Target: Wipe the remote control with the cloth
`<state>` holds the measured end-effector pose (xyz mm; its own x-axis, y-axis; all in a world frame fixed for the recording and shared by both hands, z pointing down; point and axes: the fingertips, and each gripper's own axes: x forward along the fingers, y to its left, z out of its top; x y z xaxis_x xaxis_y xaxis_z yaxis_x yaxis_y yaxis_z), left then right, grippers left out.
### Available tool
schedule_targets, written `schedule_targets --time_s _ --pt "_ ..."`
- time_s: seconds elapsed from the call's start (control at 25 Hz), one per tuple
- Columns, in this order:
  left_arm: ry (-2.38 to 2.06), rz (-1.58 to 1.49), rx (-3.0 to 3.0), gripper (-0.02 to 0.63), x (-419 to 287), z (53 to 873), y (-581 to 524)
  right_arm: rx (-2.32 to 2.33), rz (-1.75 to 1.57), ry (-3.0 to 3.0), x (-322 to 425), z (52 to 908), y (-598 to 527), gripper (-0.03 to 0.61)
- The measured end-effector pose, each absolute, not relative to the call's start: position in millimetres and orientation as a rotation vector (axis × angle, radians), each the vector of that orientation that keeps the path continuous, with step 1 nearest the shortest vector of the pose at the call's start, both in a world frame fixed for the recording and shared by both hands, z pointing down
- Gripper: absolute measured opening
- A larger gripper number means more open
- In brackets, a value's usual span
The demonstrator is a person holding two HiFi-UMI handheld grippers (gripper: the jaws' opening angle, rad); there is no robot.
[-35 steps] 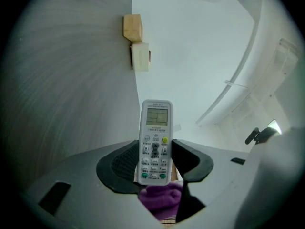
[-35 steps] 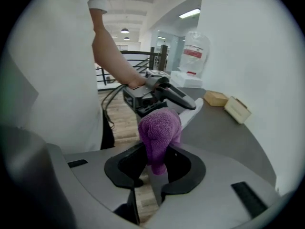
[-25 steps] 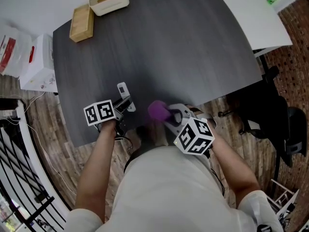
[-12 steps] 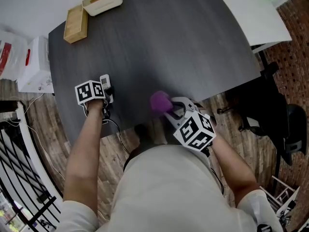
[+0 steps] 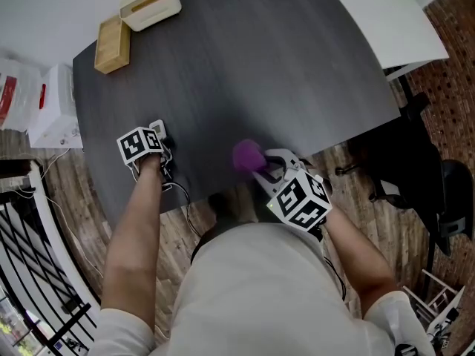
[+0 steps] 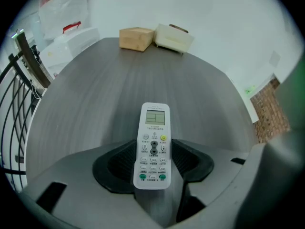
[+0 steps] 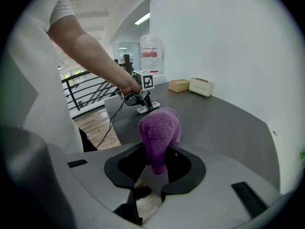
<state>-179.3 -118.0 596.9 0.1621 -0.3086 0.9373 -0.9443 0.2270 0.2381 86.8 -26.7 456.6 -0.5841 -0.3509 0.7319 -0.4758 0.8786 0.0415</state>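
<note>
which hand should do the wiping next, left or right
Right. The right gripper is shut on the purple cloth, free to wipe. The left gripper is clamped on the remote, so it can only steady it.

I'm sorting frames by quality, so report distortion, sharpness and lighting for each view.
Head view: sharp, evenly lit, the table drawn with bowed edges. Left gripper view: fisheye circle, dark corners, remote control crisp. Right gripper view: same dark corners, purple cloth sharp, ceiling light bright.

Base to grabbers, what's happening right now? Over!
Left gripper shut on remote control. Right gripper shut on purple cloth. Cloth and remote apart, no wiping yet. Nothing between them.
</note>
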Motion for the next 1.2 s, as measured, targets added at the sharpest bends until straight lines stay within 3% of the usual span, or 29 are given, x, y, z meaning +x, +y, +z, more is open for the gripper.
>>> schedule_targets --time_s 1.2 --pt "-1.314 0.558 1.558 0.245 -170.9 563.1 -118.4 0.676 0.348 -2.320 97.5 444.0 -67.8 0.107"
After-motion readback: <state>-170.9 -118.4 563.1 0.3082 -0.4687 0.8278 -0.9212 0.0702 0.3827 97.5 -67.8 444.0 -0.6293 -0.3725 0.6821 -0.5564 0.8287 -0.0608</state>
